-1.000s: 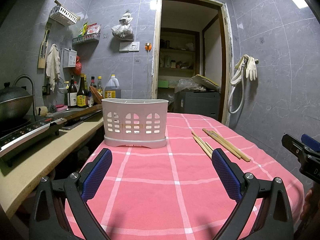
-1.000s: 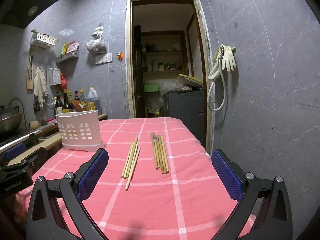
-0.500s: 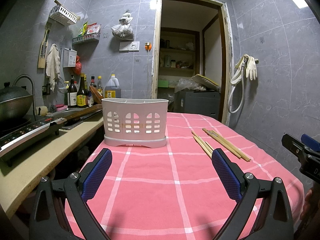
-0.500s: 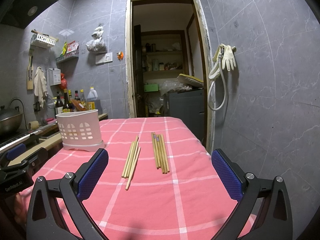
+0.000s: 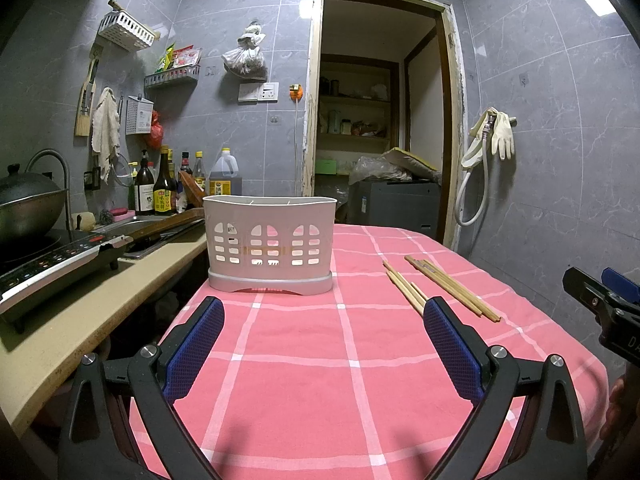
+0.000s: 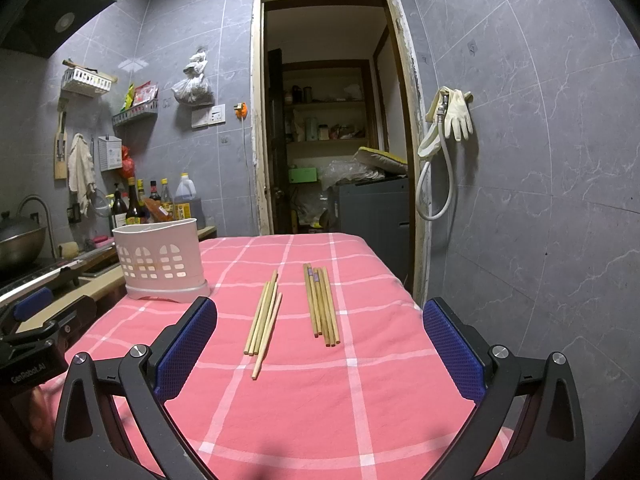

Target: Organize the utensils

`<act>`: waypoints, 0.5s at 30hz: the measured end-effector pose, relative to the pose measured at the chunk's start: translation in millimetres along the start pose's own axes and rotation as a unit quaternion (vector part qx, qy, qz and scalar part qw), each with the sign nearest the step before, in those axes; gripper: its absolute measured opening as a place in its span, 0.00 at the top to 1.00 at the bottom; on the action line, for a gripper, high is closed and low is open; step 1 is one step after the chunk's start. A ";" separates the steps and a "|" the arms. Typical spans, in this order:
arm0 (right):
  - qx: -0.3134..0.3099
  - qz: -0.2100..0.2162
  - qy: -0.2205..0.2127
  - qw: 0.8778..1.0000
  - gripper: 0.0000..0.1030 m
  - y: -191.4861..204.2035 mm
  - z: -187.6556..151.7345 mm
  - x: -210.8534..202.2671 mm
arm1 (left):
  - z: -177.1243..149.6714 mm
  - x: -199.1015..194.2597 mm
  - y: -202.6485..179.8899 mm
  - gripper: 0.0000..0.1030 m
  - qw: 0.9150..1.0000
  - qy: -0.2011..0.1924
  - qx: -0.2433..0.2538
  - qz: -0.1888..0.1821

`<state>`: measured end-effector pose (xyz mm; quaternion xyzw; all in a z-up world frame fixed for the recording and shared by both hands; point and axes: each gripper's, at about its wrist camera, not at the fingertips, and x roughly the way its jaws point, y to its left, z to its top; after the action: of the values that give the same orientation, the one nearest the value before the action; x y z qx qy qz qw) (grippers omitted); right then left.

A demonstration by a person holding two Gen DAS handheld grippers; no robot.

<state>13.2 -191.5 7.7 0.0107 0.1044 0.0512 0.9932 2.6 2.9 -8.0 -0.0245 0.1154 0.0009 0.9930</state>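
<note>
Nothing has shifted: our left gripper (image 5: pixel 323 344) and right gripper (image 6: pixel 320 344) stay wide open, empty. Chopsticks (image 6: pixel 296 308) lie mid-tablecloth (image 6: pixel 360 380), the utensil holder (image 6: pixel 160 260) at its left edge. Sorting hasn't begun.

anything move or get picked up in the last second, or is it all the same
Nothing has visibly changed. Both the left gripper and the right gripper stay open and empty above the pink tablecloth. The two bundles of chopsticks lie where they were, and the white utensil basket stands in the same spot.
</note>
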 end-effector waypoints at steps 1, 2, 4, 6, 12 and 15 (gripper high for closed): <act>0.000 0.000 0.000 1.000 0.00 -0.1 -0.1 0.2 | -0.7 0.4 0.3 0.05 1.000 0.000 0.000 0.000; 0.000 0.000 0.000 1.000 0.00 -0.1 -0.2 0.2 | -0.1 0.1 0.1 0.05 1.000 0.000 0.000 0.000; 0.000 0.000 0.000 1.000 0.00 -0.3 -0.1 0.5 | -0.5 0.2 0.4 0.05 1.000 0.000 0.000 0.000; 0.000 0.000 0.000 1.000 0.00 -0.6 0.0 0.7 | -0.2 0.2 0.2 0.05 1.000 0.000 0.000 0.000; 0.001 0.001 0.001 1.000 0.00 -1.1 0.6 1.1 | -6.9 1.7 3.5 0.05 1.000 -0.001 0.000 0.001; -0.002 0.002 0.000 1.000 0.00 -1.7 1.7 0.4 | -9.9 4.1 5.4 0.05 1.000 -0.009 0.002 0.003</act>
<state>14.1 -193.2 9.2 0.0091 0.1040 0.0534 0.9931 4.3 7.8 -18.9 -0.0218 0.1066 0.0034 0.9941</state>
